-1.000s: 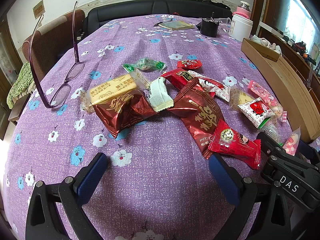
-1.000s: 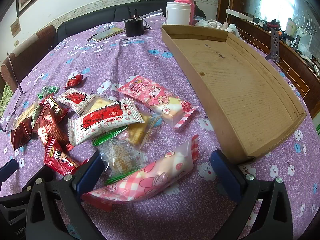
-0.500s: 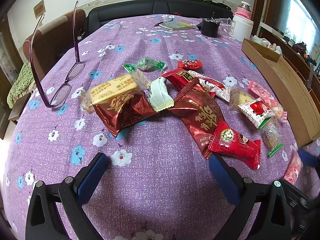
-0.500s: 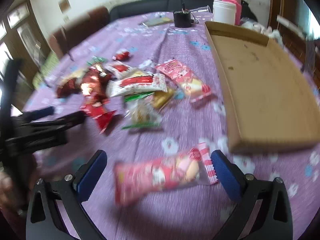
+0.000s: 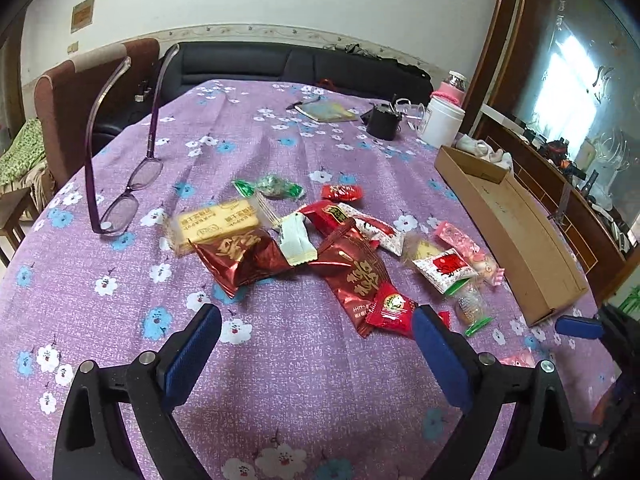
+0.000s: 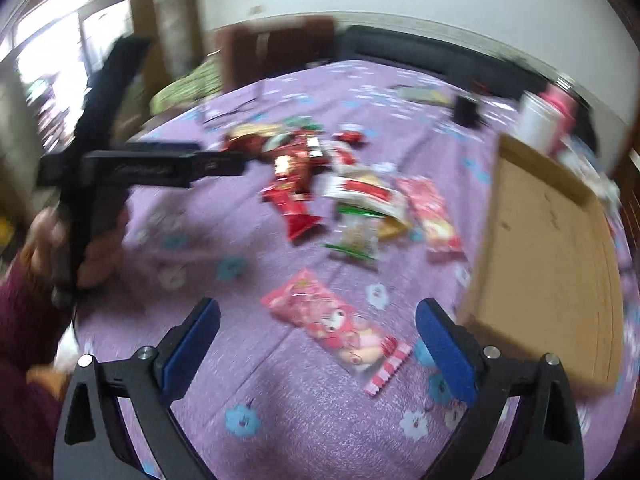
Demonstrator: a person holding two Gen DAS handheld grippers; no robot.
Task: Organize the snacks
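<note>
Left gripper jaws apart, empty. Ahead of it: snack pile, red wrappers with gold Chinese characters. Right gripper jaws apart, empty; pink cartoon-print packet lies between its fingers. Cardboard tray right. Eyeglasses left.

Daylight came from a bright window. The left view was sharp. The right was smeared by motion blur, both bowed at the edges.

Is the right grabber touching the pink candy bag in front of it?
Apart. The right wrist view shows the pink candy bag lying flat between the open right gripper fingers, purple cloth visible on both sides.
</note>
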